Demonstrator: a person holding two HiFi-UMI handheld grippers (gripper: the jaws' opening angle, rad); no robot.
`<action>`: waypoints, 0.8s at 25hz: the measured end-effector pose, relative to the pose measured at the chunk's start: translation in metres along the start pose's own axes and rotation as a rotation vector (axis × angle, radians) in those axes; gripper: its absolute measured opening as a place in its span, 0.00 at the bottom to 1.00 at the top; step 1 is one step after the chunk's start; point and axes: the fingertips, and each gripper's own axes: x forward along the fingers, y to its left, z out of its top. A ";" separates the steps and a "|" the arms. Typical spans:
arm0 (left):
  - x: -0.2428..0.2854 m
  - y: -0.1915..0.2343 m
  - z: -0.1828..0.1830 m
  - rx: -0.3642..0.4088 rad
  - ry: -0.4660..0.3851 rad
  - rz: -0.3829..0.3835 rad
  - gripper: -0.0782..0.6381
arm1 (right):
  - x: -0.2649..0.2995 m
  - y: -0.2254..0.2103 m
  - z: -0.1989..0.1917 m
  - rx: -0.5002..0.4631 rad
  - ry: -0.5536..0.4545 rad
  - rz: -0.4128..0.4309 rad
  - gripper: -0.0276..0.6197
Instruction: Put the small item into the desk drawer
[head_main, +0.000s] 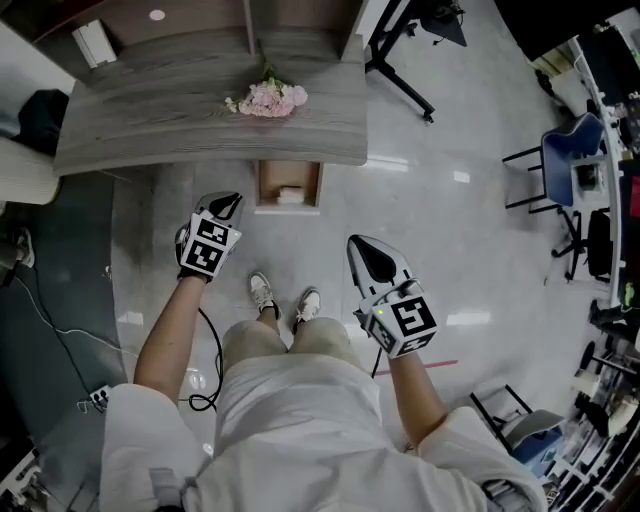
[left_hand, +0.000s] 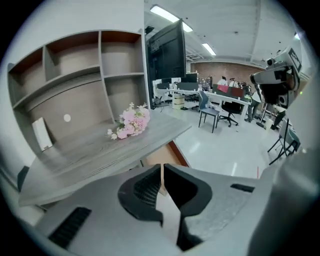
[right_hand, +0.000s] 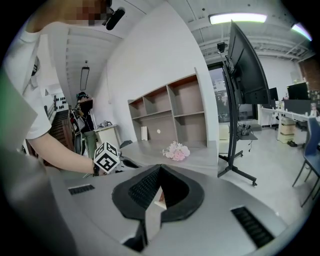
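The wooden desk drawer (head_main: 288, 185) stands pulled open under the front edge of the grey desk (head_main: 200, 140). A small white item (head_main: 290, 194) lies inside it. My left gripper (head_main: 232, 200) hangs just left of the drawer, a little nearer to me, with its jaws together and nothing between them. In the left gripper view the jaws (left_hand: 161, 169) meet in front of the drawer's brown side (left_hand: 170, 154). My right gripper (head_main: 358, 245) is lower right of the drawer, over the floor, shut and empty. In the right gripper view (right_hand: 160, 169) it faces the desk.
A pink flower bunch (head_main: 268, 98) lies on the desk and a white box (head_main: 95, 42) leans at its back left. Shelves rise behind the desk (left_hand: 100, 65). A screen stand's black legs (head_main: 400, 70) are to the right, a blue chair (head_main: 575, 150) far right, a cable (head_main: 205, 370) by my feet.
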 end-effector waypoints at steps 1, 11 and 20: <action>-0.011 0.003 0.001 -0.021 -0.011 0.015 0.14 | -0.003 0.004 0.006 -0.007 -0.008 0.011 0.04; -0.122 0.036 0.052 -0.148 -0.253 0.188 0.12 | -0.034 0.011 0.057 -0.041 -0.095 0.001 0.04; -0.210 0.058 0.085 -0.195 -0.426 0.282 0.12 | -0.060 -0.013 0.097 -0.067 -0.163 -0.091 0.04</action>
